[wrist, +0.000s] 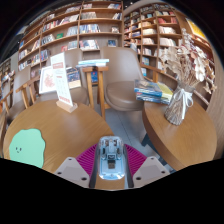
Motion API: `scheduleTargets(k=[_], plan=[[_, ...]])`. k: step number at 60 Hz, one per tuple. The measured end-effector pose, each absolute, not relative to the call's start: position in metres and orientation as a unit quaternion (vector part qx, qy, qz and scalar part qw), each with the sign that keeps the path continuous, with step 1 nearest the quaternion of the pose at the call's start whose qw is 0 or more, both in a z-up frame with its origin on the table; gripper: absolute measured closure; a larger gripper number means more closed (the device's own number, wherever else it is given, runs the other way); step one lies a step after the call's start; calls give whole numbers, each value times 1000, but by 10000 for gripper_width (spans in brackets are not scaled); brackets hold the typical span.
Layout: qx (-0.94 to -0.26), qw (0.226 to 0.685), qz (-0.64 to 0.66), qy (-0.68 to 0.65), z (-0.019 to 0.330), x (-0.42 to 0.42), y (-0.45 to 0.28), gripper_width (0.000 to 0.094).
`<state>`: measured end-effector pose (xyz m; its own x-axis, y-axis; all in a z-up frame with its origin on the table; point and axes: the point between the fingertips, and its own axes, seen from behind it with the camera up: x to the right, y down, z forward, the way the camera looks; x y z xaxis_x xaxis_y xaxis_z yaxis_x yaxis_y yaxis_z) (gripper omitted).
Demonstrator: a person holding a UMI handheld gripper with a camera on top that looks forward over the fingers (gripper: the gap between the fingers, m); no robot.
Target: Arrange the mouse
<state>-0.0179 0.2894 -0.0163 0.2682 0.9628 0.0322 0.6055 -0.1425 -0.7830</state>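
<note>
**Mouse in the claw, nowhere obvious to land it yet**

The mouse point(110, 158) sits right between the two fingers of the claw point(110, 168), grey-silver with a darker middle strip, and the pink pads look pressed against both its sides, so I'd call it pinched and lifted over the wooden worktop point(60, 125).

What I'd worry about: the grip is on the smooth curved flanks, so a quick tilt could let it slide out nose-first. It's also over the gap between two tabletop sections, a bad place to drop it.

Near the left finger there's a light green mat point(27, 147). Further out, a stand-up sign point(64, 90) and a stack of books point(154, 93).

Containers: one vase point(180, 106) on the right, holding dried stems point(190, 62). Swing wide and it tips. Bookshelves point(70, 25) behind.
</note>
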Motion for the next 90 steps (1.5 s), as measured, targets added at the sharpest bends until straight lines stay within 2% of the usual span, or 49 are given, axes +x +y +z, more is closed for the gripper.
scheduleTargets(k=[8,13,25,31,36,44,50,59,67,74,78,82,90], plan=[[-714,357,255,-546,-8,-15,288,514],[-712,369,260,-538,10,-11,284,533],[-686,385,305,-537,90,-14,237,531],[-665,383,332,-548,129,-18,188,533],[-645,372,354,-566,145,-21,131,533],[-626,348,367,-593,128,-28,41,533],[-622,330,357,-613,87,-30,-5,533],[-641,310,314,-628,17,-33,-24,535],[-653,304,300,-626,-8,-28,-27,498],[-653,305,304,-623,-10,-26,-30,414],[-658,302,303,-620,-7,-19,-30,193],[-659,306,303,-617,5,-9,-27,73],[-648,331,313,-610,58,32,-23,84]])
